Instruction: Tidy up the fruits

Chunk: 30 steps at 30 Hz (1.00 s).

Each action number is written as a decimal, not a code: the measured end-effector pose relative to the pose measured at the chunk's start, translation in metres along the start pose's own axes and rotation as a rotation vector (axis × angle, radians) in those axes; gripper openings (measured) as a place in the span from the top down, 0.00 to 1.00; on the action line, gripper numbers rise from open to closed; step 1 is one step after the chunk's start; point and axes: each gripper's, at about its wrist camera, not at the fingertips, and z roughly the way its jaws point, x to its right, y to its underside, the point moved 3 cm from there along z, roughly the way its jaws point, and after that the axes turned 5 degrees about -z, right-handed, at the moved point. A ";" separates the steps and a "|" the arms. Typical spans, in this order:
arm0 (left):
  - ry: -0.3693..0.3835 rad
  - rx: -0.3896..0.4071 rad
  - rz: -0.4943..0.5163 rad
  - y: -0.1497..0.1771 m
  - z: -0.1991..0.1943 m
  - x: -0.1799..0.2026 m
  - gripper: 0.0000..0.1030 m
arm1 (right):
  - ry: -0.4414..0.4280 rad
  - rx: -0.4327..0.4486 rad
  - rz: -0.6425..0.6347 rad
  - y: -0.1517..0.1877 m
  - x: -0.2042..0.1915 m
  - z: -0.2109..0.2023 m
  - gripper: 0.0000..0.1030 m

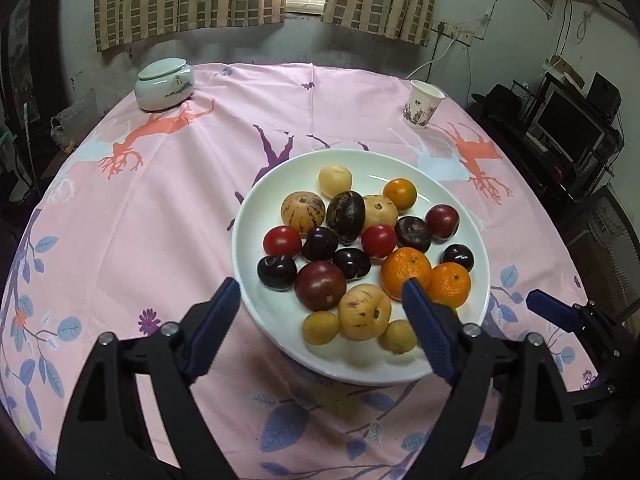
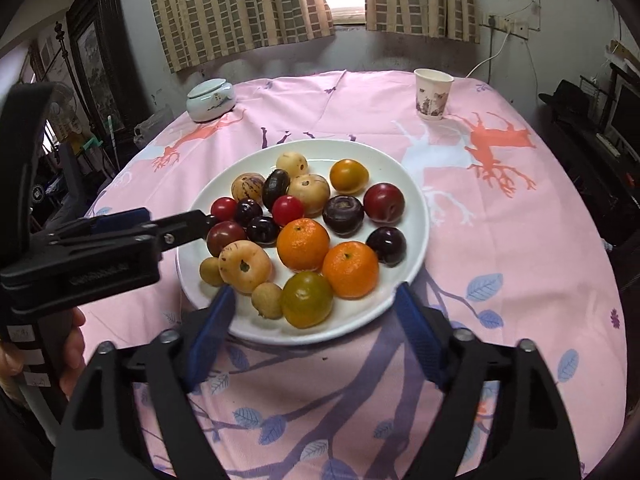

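Left gripper [image 1: 320, 300]: jaws wide, nothing between the pads, tips over the near rim of the plate [image 1: 256, 208].
Fruit (tomatoes, plums, two oranges [image 2: 303, 244]): heaped on the plate, just ahead of both tools.
Right gripper [image 2: 312, 304]: jaws wide, empty, tips at the plate's near edge; greenish tomato [image 2: 307, 299] lies nearest between them.

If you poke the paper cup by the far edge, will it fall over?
Probably. The paper cup looks thin, light and seemingly empty, so a poke would likely tip or slide it. It narrows toward its base, which makes tipping easier. Squeezed hard, it would probably crumple.
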 end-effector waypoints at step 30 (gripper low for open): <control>-0.097 0.082 0.018 0.071 -0.077 -0.003 0.03 | 0.188 -0.031 -0.037 0.041 -0.008 -0.036 0.01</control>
